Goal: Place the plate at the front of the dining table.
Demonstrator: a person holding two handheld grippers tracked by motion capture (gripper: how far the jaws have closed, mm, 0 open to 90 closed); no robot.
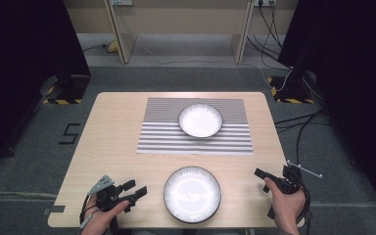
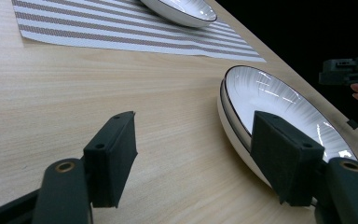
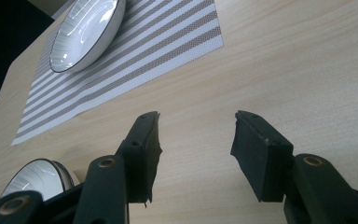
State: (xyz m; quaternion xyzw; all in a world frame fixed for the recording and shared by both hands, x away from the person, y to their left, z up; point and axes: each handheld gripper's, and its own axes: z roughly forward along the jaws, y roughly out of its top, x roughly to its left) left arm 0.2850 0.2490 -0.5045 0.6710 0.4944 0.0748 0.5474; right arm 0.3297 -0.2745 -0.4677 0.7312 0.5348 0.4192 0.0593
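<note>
Left gripper view: far plate [image 2: 182, 10] cut off by the top edge; near plate [image 2: 279, 109] partly hidden behind the right-hand jaw. Right gripper view: near plate [image 3: 32, 179] partly hidden by the gripper's left-hand jaw, lower left of the frame

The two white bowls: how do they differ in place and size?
The near bowl sits on bare wood between the grippers; the far bowl sits on the striped placemat. The near bowl looks larger in the high view, and seems a stack. Both are white, dark-rimmed and upright.
</note>
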